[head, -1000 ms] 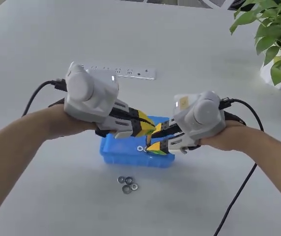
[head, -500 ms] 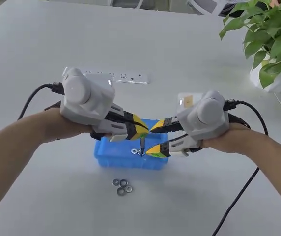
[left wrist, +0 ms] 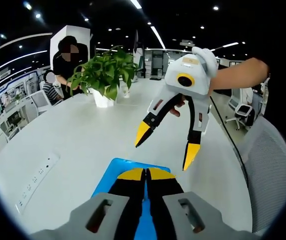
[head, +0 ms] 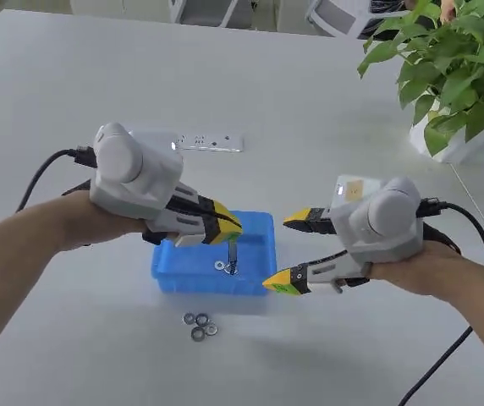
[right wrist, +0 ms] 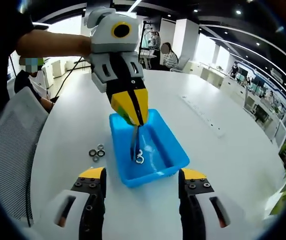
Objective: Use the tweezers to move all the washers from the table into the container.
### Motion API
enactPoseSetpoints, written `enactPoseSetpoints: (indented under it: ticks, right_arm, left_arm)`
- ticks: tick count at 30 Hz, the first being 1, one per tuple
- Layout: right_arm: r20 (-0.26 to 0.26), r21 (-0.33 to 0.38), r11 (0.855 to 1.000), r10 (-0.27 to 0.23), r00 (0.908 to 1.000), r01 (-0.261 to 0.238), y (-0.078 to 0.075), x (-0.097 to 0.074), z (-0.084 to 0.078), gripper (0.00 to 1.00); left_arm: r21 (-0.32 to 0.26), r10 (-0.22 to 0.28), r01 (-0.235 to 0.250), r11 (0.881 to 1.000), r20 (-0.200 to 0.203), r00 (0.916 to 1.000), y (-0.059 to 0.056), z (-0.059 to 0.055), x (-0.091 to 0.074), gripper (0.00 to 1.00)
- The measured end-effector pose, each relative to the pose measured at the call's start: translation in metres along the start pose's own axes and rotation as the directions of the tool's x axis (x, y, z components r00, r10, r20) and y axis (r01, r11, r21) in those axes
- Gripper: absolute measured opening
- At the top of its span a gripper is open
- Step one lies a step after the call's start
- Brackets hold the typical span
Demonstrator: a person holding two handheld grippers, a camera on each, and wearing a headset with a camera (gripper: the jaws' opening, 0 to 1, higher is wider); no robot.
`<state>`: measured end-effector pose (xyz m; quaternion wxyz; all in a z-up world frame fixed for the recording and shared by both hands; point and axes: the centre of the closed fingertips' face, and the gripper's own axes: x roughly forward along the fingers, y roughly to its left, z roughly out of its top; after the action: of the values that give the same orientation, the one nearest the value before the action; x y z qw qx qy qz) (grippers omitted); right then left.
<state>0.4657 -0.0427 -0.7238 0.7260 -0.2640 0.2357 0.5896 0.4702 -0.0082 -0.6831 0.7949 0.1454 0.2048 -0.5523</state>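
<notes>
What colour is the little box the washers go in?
The container is bright blue, clearest in the right gripper view.

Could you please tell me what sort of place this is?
Probably an open-plan office: a large white table with a power strip, a potted plant, mesh chairs and rows of desks beyond.

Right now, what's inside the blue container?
Washers lie on the blue container floor, count unclear, with the tweezers tips beside them. The left gripper covers its far corner, so anything there is hidden.
</notes>
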Motion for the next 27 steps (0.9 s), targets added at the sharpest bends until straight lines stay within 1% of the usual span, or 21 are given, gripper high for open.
enactPoseSetpoints:
  ticks: [5,12,16,18,20,23,27]
  right_arm:
    - [0.002,0.017,1.000,-0.015,0.9999,0.015,0.004,-0.008,-0.003,0.63]
    - [0.012,0.033,0.999,-0.040,0.9991,0.040,0.012,-0.018,-0.004,0.66]
    - [0.017,0.040,0.998,-0.050,0.9986,0.050,0.015,-0.024,-0.002,0.68]
    - [0.019,0.043,0.997,-0.058,0.9981,0.057,0.017,-0.027,-0.002,0.69]
    - [0.022,0.046,0.997,-0.063,0.9978,0.062,0.019,-0.029,-0.001,0.69]
    - [0.019,0.045,0.997,-0.066,0.9976,0.065,0.024,-0.031,-0.001,0.71]
    - [0.019,0.045,0.997,-0.067,0.9976,0.066,0.028,-0.033,-0.001,0.71]
  left_arm:
    - [0.000,0.005,-0.005,1.000,0.002,1.0000,0.000,0.006,-0.004,0.05]
    - [-0.001,0.029,-0.029,1.000,0.005,0.9996,0.003,0.022,-0.015,0.05]
    - [-0.001,0.038,-0.038,0.999,-0.002,0.9993,0.003,0.029,-0.022,0.05]
    - [-0.001,0.041,-0.041,0.999,-0.006,0.9992,0.002,0.033,-0.026,0.05]
    - [0.000,0.042,-0.042,0.999,-0.012,0.9990,0.001,0.035,-0.028,0.05]
    - [0.007,0.039,-0.039,0.999,-0.014,0.9992,-0.002,0.039,-0.033,0.05]
    - [0.014,0.033,-0.033,0.999,-0.017,0.9993,-0.008,0.042,-0.036,0.05]
